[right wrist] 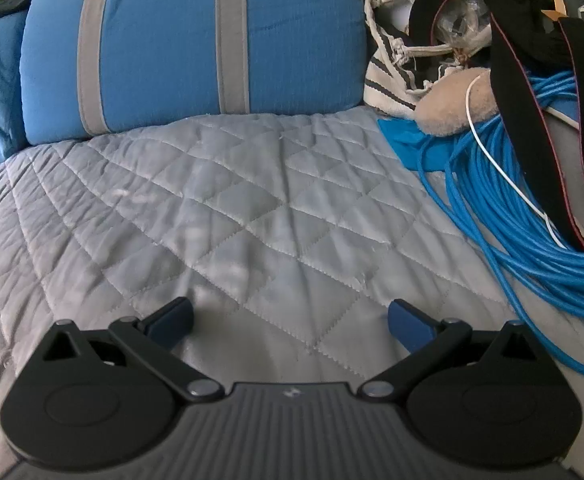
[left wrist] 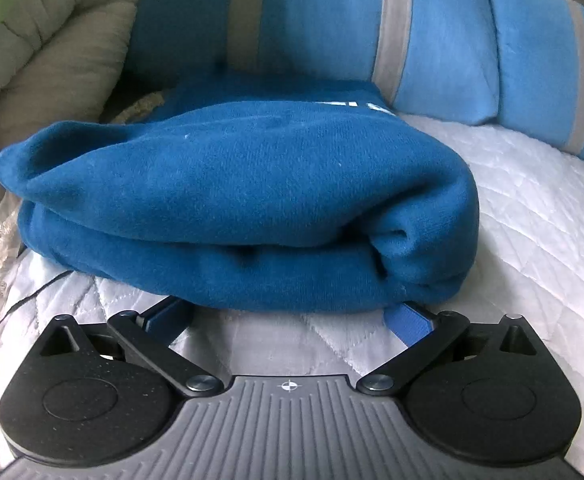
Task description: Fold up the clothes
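A dark blue fleece garment [left wrist: 235, 208] lies folded in a thick bundle on the quilted bedspread [left wrist: 532, 208] in the left wrist view. White lettering shows at its far edge. My left gripper [left wrist: 287, 314] is open, its blue fingertips [left wrist: 408, 322] low on the bed and partly tucked under the bundle's near edge. My right gripper [right wrist: 289, 322] is open and empty, just above bare quilted bedspread [right wrist: 219, 208]. The garment does not show in the right wrist view.
Blue pillows with grey stripes [left wrist: 332, 20] [right wrist: 195, 48] lie behind. A beige quilted blanket [left wrist: 43, 52] sits at the left. At the right, a coil of blue cable [right wrist: 532, 240], black straps [right wrist: 520, 80], a striped bag [right wrist: 392, 76] and a beige plush item [right wrist: 452, 104] are piled.
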### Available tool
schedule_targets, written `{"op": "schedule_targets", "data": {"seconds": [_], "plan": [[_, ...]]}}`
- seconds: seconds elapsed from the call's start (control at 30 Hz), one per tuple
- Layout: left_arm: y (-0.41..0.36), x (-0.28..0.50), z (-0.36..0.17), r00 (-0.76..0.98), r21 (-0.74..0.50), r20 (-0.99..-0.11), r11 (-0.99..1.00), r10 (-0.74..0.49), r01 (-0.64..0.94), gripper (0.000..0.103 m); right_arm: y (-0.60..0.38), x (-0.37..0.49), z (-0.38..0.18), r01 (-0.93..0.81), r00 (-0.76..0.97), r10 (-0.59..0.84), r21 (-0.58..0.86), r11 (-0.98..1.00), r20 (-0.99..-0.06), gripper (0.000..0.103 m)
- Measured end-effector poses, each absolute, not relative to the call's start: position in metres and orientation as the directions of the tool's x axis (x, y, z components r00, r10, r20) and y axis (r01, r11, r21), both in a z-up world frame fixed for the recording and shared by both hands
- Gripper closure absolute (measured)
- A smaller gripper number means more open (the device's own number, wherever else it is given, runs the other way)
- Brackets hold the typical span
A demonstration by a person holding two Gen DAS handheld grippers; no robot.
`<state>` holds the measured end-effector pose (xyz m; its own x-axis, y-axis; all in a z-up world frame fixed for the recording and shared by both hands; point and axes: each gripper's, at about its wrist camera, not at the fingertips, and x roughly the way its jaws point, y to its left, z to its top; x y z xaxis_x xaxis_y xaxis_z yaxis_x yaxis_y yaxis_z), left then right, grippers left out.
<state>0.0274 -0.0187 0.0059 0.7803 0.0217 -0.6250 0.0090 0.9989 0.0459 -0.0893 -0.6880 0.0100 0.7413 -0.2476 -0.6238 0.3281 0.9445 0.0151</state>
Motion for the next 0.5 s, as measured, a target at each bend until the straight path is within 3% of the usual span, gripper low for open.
{"op": "schedule_targets", "data": {"seconds": [0.13,0.5], "plan": [[-0.021,0.019,0.001,0.815,0.048,-0.579,0.999,0.029,-0.001,0.000,-0.687,-0.096,0.006,0.322,0.771,-0.248,0.022,0.947,-0.587,0.001],[-0.021,0.024,0.000,0.819,0.051,-0.573,0.999,0.030,-0.001,0.000,-0.683,-0.103,0.003,0.339,0.788,-0.276,0.012,0.941,-0.551,0.001]]}}
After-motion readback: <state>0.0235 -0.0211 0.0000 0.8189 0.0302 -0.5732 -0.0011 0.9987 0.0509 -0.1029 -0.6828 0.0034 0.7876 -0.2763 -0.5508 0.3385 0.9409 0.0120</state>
